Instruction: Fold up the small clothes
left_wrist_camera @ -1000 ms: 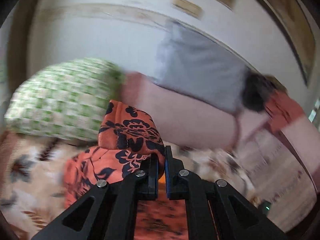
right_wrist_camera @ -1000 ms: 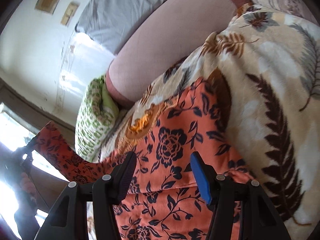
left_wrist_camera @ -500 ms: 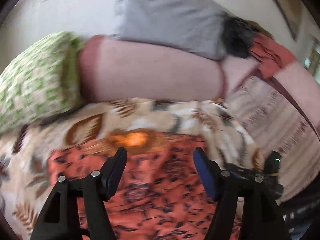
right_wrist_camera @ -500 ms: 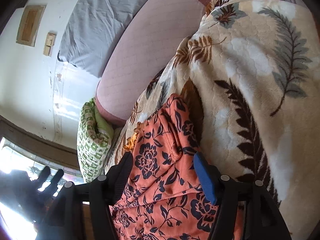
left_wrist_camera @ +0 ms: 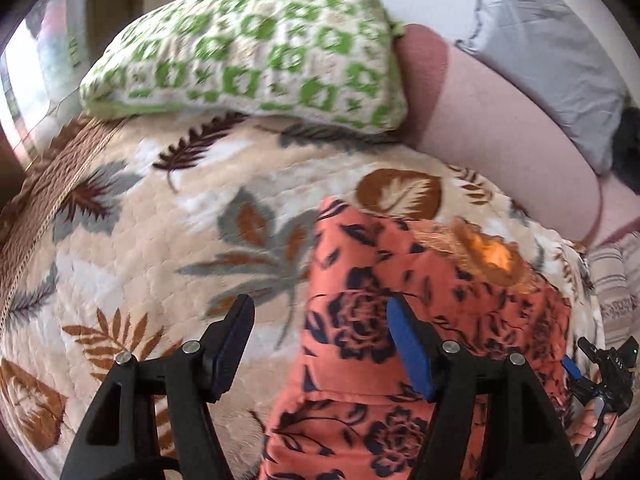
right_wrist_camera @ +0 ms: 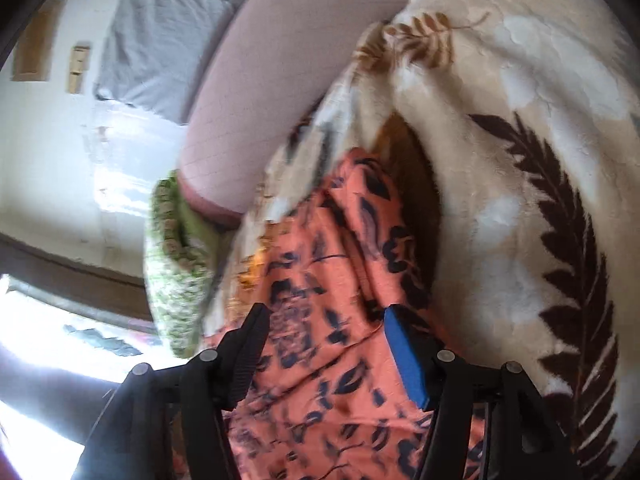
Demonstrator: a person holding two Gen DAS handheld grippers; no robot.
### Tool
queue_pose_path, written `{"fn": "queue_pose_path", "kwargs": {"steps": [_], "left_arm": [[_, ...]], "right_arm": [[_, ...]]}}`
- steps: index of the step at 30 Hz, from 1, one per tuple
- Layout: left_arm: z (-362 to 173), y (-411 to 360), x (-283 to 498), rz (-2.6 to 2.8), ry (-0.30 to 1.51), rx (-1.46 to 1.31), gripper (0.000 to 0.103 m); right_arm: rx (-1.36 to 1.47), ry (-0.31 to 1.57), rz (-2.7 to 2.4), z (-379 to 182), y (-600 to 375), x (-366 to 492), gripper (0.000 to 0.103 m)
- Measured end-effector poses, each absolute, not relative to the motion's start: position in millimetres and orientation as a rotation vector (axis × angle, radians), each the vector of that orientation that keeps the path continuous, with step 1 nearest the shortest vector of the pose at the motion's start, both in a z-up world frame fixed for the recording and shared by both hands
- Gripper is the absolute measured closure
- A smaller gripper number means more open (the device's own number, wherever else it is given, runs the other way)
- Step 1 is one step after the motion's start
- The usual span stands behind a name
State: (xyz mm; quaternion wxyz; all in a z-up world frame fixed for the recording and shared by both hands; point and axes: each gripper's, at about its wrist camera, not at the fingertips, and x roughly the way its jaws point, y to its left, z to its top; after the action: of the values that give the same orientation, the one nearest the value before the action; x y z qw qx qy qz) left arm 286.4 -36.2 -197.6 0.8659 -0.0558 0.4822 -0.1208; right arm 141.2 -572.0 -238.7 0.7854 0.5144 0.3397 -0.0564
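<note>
- The orange cotton garment printed with dark navy flowers (left_wrist_camera: 400,312) is laid on the cream plush blanket with brown and grey leaf motifs (left_wrist_camera: 160,248), toward that blanket's right half in the left wrist view.
- A straight folded edge is seen down the garment's left side, running from a rounded top corner toward the lower frame; a seam or layer line crosses it midway.
- An embroidered golden-orange neckline patch (left_wrist_camera: 484,248) is shown at the garment's upper right.
- In the right wrist view the garment (right_wrist_camera: 320,360) is blurred and rumpled into long ridges, its far end bunched against a raised fold of the blanket (right_wrist_camera: 520,184).
- A broad stretch of bare blanket is left open to the garment's left in the left wrist view.
- The left claw (left_wrist_camera: 320,344) is held released, jaws spread wide over the garment's left edge, one finger above blanket and the other above cloth.
- The right claw (right_wrist_camera: 324,340) is likewise spread apart above the garment, nothing pinched between its jaws.
- The blanket is bounded behind by a green-and-white patterned pillow (left_wrist_camera: 248,48) and a dusty pink sofa backrest (left_wrist_camera: 500,120), over which a grey sheet (left_wrist_camera: 552,52) is draped.
</note>
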Motion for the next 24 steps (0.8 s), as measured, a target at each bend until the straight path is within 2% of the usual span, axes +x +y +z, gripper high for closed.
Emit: {"fn": "queue_pose_path", "kwargs": {"steps": [5,6,10,13,19,24], "left_arm": [[-221,-40,292,-0.226,1.040,-0.089,0.034],[-226,-43,293,-0.223,1.049,-0.081,0.034],[-239,-52,295,-0.200,1.086,-0.037,0.034],[-248,-57,296,-0.187,1.114,-0.012,0.034],[-257,-61,295,-0.164,1.146,0.013,0.034],[-262,-63,293,-0.188,1.156,-0.009,0.034]], "right_arm": [[1.109,0.722,-0.103,-244,-576,153,0.047],[1.107,0.727,-0.099,-246,-576,156,0.051],[1.062,0.795,-0.103,-256,-566,171,0.084],[1.021,0.804,-0.092,-247,-557,173,0.094],[0.907,0.701,-0.062,-193,-545,149,0.095],[0.852,0.723,-0.090,-189,-542,119,0.095]]}}
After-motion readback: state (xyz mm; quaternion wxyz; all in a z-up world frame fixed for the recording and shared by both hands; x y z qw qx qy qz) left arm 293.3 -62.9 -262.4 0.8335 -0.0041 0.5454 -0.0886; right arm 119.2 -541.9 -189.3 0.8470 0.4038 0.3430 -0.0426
